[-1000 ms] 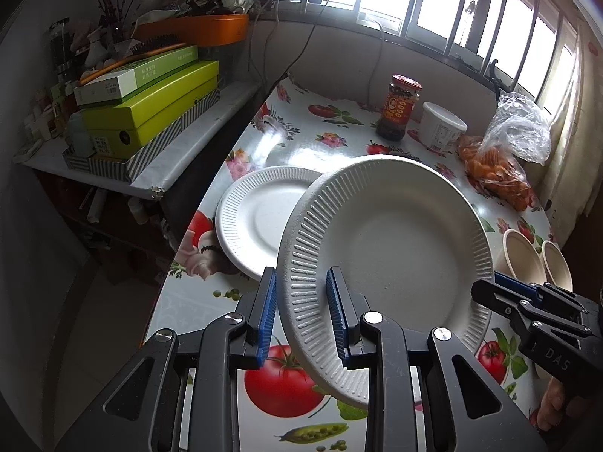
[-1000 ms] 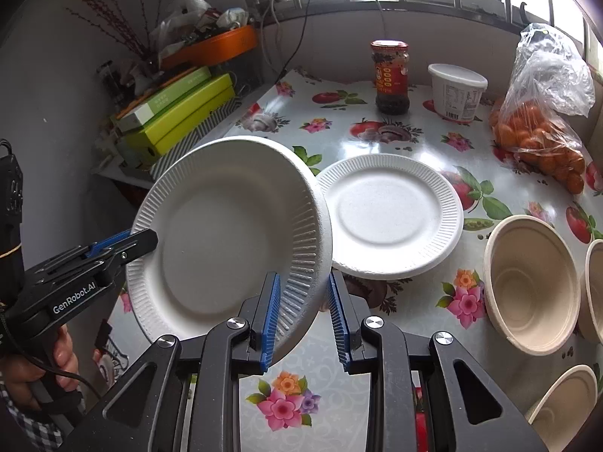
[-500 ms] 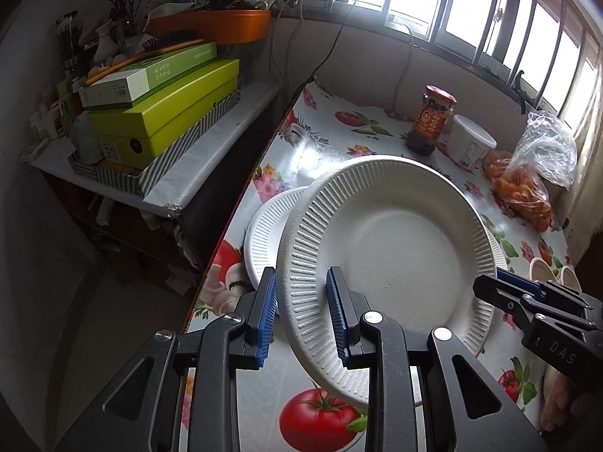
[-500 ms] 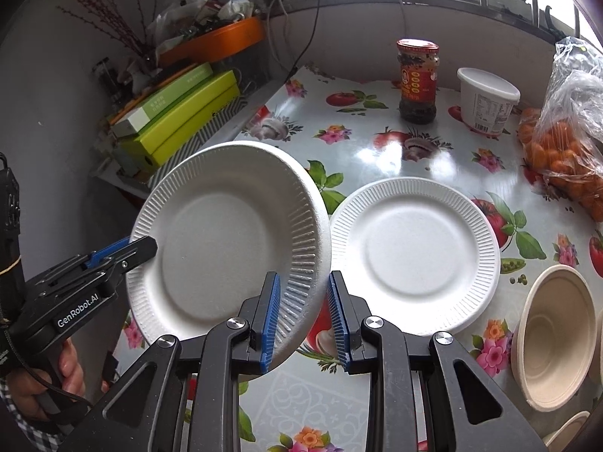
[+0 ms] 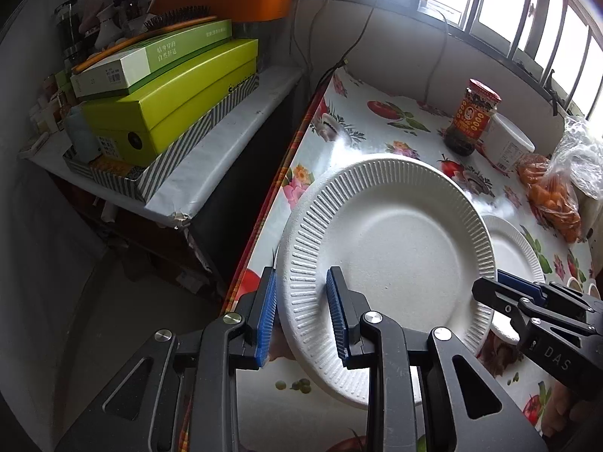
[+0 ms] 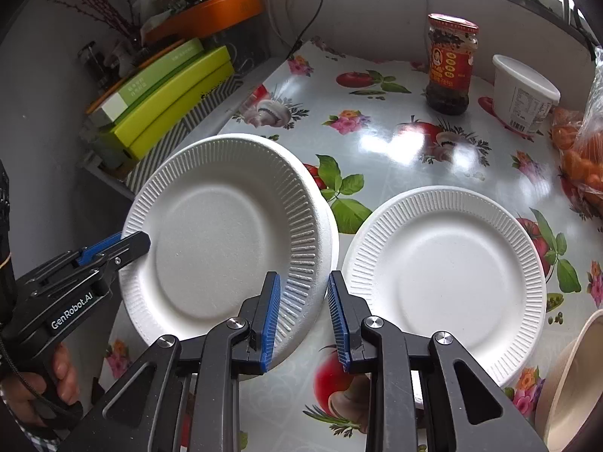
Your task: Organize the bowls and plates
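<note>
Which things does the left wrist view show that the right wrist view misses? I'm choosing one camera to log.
Only the left wrist view shows the floor beside the table and the window bars. Only the right wrist view shows the tan bowl at its right edge and the second plate unobstructed. Both show the held plate, gripped at opposite rims by the left gripper and right gripper, plus the sauce jar.
</note>
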Demonstrator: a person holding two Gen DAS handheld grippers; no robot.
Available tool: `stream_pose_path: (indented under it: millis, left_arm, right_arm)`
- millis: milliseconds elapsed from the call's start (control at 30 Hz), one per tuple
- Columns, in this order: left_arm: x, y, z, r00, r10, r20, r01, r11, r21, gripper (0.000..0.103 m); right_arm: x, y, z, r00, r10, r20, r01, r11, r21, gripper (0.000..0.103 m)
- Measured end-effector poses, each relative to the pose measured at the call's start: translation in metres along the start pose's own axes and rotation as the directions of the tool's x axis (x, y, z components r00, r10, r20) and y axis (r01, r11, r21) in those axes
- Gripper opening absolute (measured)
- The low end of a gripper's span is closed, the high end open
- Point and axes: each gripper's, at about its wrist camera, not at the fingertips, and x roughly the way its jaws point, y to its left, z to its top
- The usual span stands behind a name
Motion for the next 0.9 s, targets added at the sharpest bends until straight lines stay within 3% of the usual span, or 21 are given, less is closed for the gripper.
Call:
stream_pose_path:
  millis: [300, 900]
  left_arm:
    - [0.025, 0.0, 0.008, 0.999, 0.024, -0.033, -0.024, 1.0, 0.011, 0.028]
    - [0.043, 0.0, 0.007, 0.997, 0.04, -0.07, -0.039, 0.999, 0.016, 0.029]
  right_arm:
    - [0.027, -0.003, 0.01, 0.999, -0.019, -0.038, 0.018, 1.0, -0.005, 0.026]
    - [0.042, -0.003, 0.011, 0.998, -0.035, -0.045, 0.033, 0.999, -0.03, 0.028]
